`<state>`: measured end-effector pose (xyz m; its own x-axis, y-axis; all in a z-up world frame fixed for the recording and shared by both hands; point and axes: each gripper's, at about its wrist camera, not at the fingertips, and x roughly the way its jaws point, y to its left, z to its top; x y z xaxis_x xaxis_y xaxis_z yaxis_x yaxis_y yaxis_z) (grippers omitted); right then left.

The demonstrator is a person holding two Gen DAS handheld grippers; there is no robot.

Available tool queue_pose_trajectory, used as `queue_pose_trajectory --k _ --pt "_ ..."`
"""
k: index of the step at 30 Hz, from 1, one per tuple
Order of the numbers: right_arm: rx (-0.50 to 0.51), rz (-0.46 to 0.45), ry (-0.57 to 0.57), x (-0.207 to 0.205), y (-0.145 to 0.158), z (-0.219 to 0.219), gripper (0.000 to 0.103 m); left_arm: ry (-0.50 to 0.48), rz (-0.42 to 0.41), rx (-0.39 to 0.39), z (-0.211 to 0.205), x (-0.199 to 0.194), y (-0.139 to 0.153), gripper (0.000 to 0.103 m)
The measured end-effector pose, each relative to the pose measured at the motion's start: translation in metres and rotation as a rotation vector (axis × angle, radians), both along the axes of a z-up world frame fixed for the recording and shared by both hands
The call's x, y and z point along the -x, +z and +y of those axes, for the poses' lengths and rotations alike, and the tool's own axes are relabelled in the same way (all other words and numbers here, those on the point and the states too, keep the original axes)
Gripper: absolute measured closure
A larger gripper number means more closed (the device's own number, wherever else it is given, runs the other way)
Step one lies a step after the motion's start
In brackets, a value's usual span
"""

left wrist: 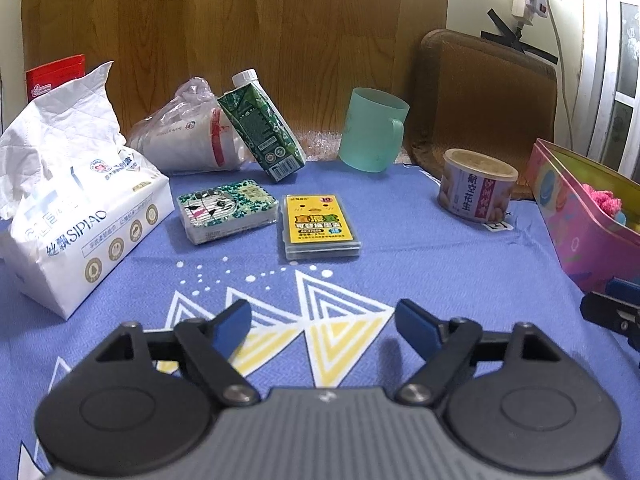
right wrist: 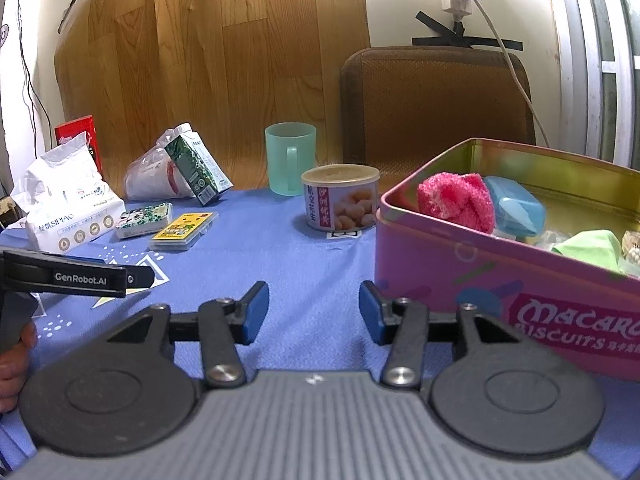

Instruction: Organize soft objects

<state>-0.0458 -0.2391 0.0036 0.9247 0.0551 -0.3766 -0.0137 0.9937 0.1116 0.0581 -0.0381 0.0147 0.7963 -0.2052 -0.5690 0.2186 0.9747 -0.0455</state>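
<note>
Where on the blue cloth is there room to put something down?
The widest bare patch lies between the yellow card case, the peanut can and the pink biscuit tin. More bare cloth with triangle prints lies in front of the left hand-held gripper. It is crowded at the back left, around the tissue pack and green carton.

Your two grippers: black linkage arms, silver screws, blue-padded fingers (left wrist: 234,326); "GenRobot.AI" printed white on the left gripper (right wrist: 82,276).
</note>
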Motion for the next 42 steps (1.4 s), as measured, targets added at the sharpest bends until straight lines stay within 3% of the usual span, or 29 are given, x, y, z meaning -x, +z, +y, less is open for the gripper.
queue_pose_trajectory --k 12,17,19,21,23,27,32,35,36,42 --pt "0.006 0.02 0.013 -0.003 -0.001 0.001 0.047 0.017 0.007 0.025 0.011 -0.001 0.002 0.017" --pt "0.019 0.028 0.117 -0.021 0.011 0.02 0.046 0.125 -0.039 -0.035 0.049 0.005 0.004 0.017" --pt "0.032 0.017 0.18 -0.037 0.02 0.037 0.042 0.193 -0.027 -0.006 0.071 0.004 0.002 0.017" --pt "0.056 0.006 0.237 -0.053 0.026 0.057 0.029 0.228 -0.004 0.121 0.095 0.002 0.0 0.017" --pt "0.092 0.011 0.277 -0.076 0.026 0.08 0.024 0.251 -0.02 0.168 0.102 0.004 0.0 0.017" --pt "0.081 0.104 0.321 -0.129 0.019 0.112 0.022 0.254 -0.055 0.177 0.102 0.005 0.002 0.017" --pt "0.078 0.228 0.297 -0.178 0.004 0.131 0.018 0.238 -0.061 0.179 0.1 0.007 0.004 0.017" --pt "0.098 0.235 0.287 -0.184 0.003 0.133 0.025 0.234 -0.059 0.19 0.102 0.007 0.003 0.017" --pt "0.096 0.225 0.283 -0.182 0.003 0.131 0.037 0.232 -0.058 0.193 0.102 0.007 0.003 0.017" --pt "0.076 0.212 0.287 -0.156 0.004 0.106 0.042 0.228 -0.052 0.186 0.1 0.007 0.003 0.016"
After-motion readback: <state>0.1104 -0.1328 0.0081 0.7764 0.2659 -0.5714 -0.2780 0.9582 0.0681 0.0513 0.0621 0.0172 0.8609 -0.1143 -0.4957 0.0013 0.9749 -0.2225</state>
